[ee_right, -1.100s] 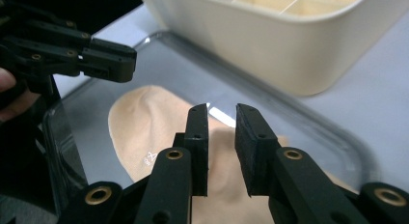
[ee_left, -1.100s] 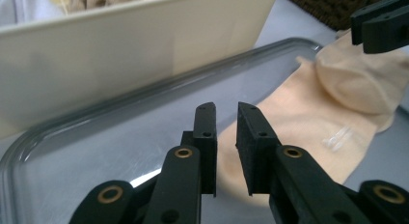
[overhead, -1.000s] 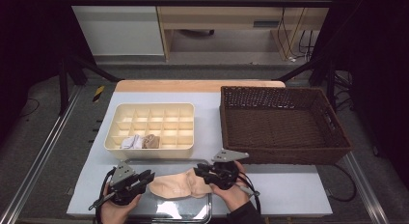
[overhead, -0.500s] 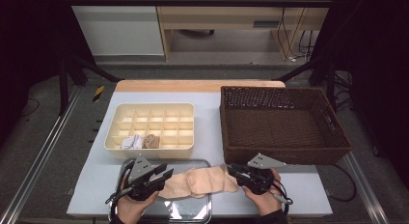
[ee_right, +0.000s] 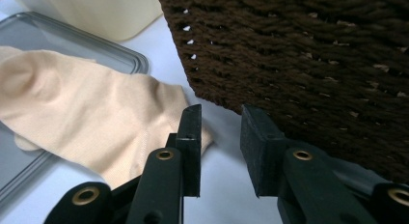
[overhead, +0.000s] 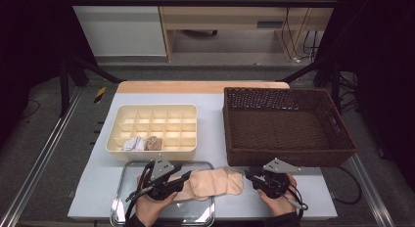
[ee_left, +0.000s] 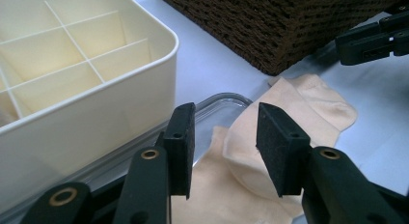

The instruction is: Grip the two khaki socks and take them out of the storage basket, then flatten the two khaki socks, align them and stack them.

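Sock, beige: lies flat, half on tray, toe toward 3 o'clock on counter. Left tongs and right tongs have just been opening, nothing gripped. We should regrip each end squarely before folding.

socks: 1 | trays: 1 | organizer boxes: 1 | baskets: 1 | claws: 2

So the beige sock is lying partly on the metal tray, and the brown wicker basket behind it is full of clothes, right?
Not quite. The brown wicker basket is empty: the high view shows only its bare woven floor. The rest holds: the beige sock lies partly on the metal tray, its other end on the table.
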The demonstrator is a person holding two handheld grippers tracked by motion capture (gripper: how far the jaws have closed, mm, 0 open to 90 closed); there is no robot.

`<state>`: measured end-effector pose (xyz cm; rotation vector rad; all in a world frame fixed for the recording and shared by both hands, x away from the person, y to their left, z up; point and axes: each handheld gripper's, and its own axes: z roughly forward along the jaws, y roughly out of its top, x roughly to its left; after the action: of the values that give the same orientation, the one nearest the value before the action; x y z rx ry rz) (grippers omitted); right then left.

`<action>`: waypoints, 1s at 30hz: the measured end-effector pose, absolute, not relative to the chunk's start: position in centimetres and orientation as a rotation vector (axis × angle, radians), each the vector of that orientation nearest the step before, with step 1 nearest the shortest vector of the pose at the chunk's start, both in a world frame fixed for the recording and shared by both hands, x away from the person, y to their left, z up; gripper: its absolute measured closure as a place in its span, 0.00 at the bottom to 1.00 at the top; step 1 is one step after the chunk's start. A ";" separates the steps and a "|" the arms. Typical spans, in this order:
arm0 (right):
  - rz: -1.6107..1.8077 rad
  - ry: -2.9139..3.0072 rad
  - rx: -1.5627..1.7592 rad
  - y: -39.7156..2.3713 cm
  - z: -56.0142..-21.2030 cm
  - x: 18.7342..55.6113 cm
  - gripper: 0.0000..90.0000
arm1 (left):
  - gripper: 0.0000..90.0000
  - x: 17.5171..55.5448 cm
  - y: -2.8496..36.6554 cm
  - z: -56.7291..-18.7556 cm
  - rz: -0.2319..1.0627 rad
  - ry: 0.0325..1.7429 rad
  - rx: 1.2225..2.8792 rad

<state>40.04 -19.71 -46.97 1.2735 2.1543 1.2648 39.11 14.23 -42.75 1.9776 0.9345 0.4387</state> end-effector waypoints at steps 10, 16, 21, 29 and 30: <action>1.242 2.203 1.282 -18.9 -47.8 40.3 0.76 | 0.62 39.5 13.0 -44.1 0.423 0.947 2.018; 1.228 2.227 1.274 -17.8 -48.3 41.0 0.73 | 0.65 39.4 12.5 -45.0 0.416 0.956 2.063; 1.191 2.252 1.262 -17.3 -48.7 41.2 0.72 | 0.71 39.5 12.5 -45.4 0.443 0.986 2.099; 1.153 2.269 1.235 -16.9 -48.9 41.1 0.83 | 0.86 39.5 12.6 -46.4 0.419 1.014 2.130; 1.151 2.270 1.235 -16.8 -48.9 41.0 0.86 | 0.89 39.5 12.6 -46.4 0.419 1.015 2.130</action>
<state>41.00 -16.79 -48.89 1.2347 2.2700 1.1507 39.47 12.64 -46.41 2.1300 1.0154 0.4188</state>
